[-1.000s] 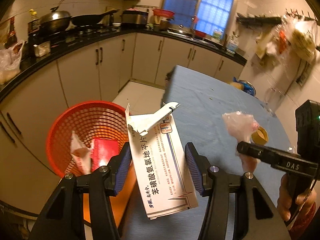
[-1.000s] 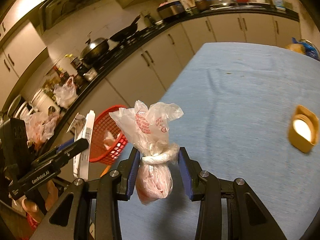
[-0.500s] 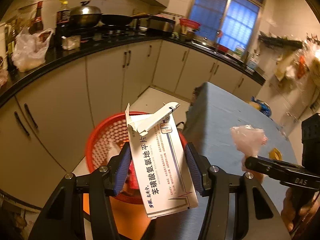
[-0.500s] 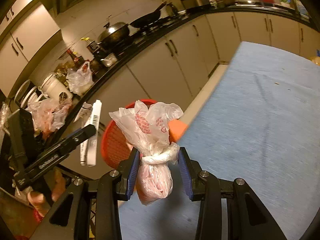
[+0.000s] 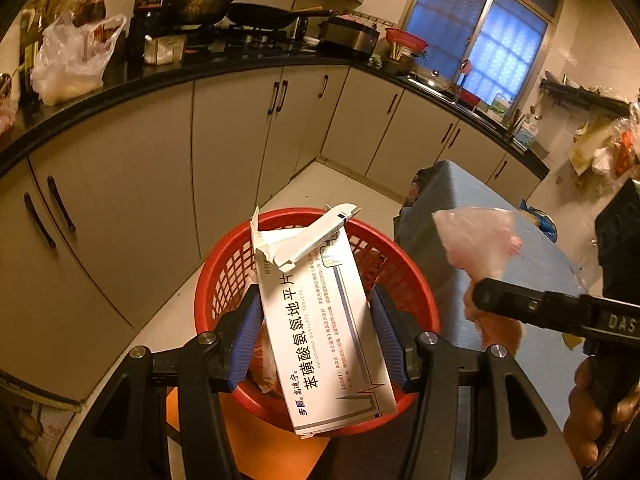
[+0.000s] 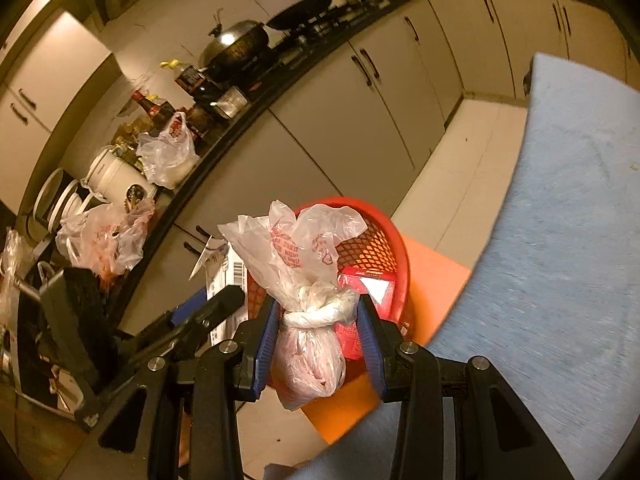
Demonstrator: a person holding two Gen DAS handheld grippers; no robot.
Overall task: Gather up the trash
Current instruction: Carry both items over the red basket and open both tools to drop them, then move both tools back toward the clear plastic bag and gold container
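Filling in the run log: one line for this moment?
left gripper: holds medicine box over red basket | right gripper: holds knotted plastic bag | nothing dropped

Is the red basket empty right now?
No, the red basket already holds a red box behind the knotted bag in the right claw.

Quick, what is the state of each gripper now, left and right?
Left gripper: closed on the white medicine box, above the red basket.
Right gripper: closed on the knotted plastic bag.
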